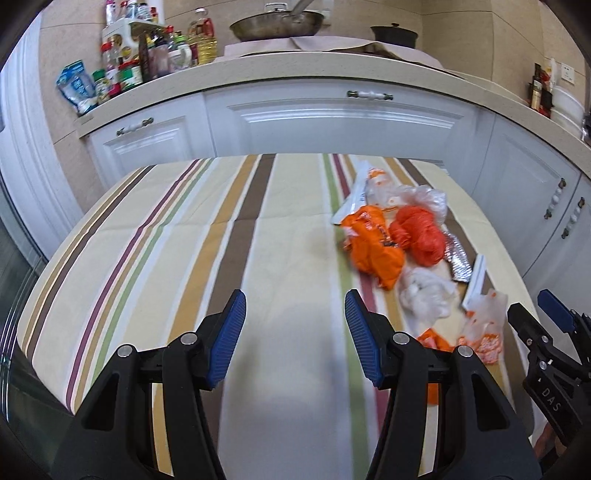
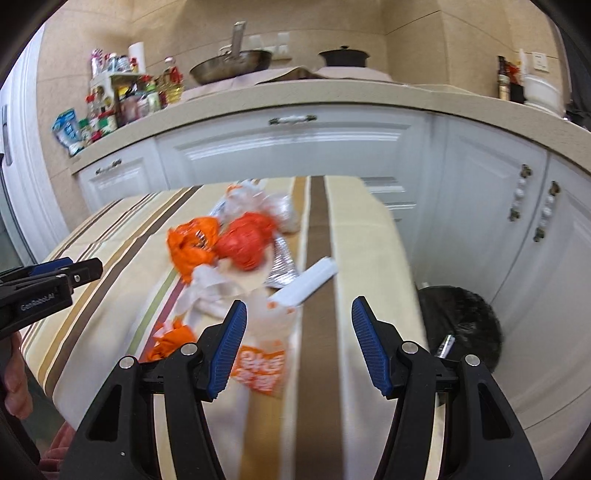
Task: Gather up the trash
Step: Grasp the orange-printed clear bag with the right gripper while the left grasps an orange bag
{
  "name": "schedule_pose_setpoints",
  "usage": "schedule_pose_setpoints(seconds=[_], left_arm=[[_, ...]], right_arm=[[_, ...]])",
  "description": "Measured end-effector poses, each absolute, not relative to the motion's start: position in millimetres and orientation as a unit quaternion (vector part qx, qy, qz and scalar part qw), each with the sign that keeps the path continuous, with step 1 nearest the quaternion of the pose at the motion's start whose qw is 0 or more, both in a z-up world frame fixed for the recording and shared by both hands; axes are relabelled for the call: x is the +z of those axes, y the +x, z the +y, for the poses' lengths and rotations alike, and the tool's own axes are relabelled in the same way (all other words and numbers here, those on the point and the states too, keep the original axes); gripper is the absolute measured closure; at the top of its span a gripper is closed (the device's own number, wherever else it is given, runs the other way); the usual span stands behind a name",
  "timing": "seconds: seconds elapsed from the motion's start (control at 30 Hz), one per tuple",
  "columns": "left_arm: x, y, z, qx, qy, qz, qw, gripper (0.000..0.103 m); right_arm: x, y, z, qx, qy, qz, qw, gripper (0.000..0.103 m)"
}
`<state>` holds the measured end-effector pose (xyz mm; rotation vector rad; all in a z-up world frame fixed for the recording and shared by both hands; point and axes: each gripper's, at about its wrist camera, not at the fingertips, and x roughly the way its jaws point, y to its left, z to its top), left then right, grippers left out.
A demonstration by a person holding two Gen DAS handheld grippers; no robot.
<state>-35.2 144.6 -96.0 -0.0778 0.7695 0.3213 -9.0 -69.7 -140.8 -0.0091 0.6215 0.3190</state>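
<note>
A pile of trash lies on the striped tablecloth (image 1: 184, 240): an orange wrapper (image 1: 373, 247) (image 2: 190, 243), a red-orange crumpled bag (image 1: 419, 234) (image 2: 243, 240), a white crumpled tissue (image 1: 424, 291) (image 2: 207, 291), a silver foil piece (image 1: 458, 258) (image 2: 282, 266), a white strip (image 2: 306, 282), clear plastic (image 1: 424, 199) and an orange-printed clear wrapper (image 2: 262, 365) (image 1: 482, 332). My left gripper (image 1: 295, 339) is open and empty, left of the pile. My right gripper (image 2: 299, 343) is open and empty above the table's near right edge, its left finger over the printed wrapper.
A black-lined trash bin (image 2: 461, 325) stands on the floor right of the table (image 2: 369, 258). White kitchen cabinets (image 1: 332, 122) and a counter with bottles (image 1: 122, 62), a wok (image 1: 277, 22) and a pot (image 1: 393, 33) stand behind.
</note>
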Motion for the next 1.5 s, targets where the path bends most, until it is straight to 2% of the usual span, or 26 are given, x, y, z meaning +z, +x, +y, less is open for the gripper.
schedule_pose_setpoints(seconds=[0.2, 0.27, 0.33, 0.43, 0.53, 1.0, 1.23, 1.3, 1.37, 1.4, 1.5], left_arm=[[-104, -40, 163, 0.172, -0.051, 0.382, 0.907, 0.049], [-107, -39, 164, 0.172, -0.053, 0.384, 0.906, 0.049], [-108, -38, 164, 0.169, -0.053, 0.385, 0.906, 0.049], [-109, -37, 157, 0.158, -0.051, 0.385, 0.908, 0.049], [-110, -34, 146, 0.142, -0.048, 0.386, 0.910, 0.047], [-107, -25, 79, 0.069, -0.026, 0.374, 0.925, 0.038], [-133, -22, 54, 0.055, -0.009, 0.413, 0.909, 0.038], [-139, -21, 52, 0.055, -0.009, 0.418, 0.907, 0.042], [-142, -21, 51, 0.049, -0.012, 0.423, 0.905, 0.059], [-143, -21, 51, 0.047, -0.011, 0.425, 0.904, 0.063], [-144, -23, 49, 0.042, -0.003, 0.422, 0.906, 0.064]], right_arm=[[-152, -1, -58, 0.157, -0.007, 0.322, 0.934, 0.045], [-156, 2, -56, 0.161, -0.003, 0.329, 0.931, 0.049], [-158, 3, -54, 0.173, -0.001, 0.333, 0.927, 0.065], [-157, 3, -51, 0.184, -0.004, 0.334, 0.924, 0.081], [-155, -1, -50, 0.189, -0.005, 0.331, 0.924, 0.087], [-137, -18, -101, 0.156, 0.028, 0.299, 0.941, 0.088], [-137, -24, -125, 0.136, 0.039, 0.290, 0.947, 0.088], [-138, -25, -129, 0.133, 0.043, 0.290, 0.947, 0.088], [-139, -26, -132, 0.131, 0.044, 0.290, 0.947, 0.088], [-140, -27, -133, 0.130, 0.045, 0.289, 0.947, 0.088], [-141, -28, -136, 0.127, 0.046, 0.289, 0.948, 0.088]])
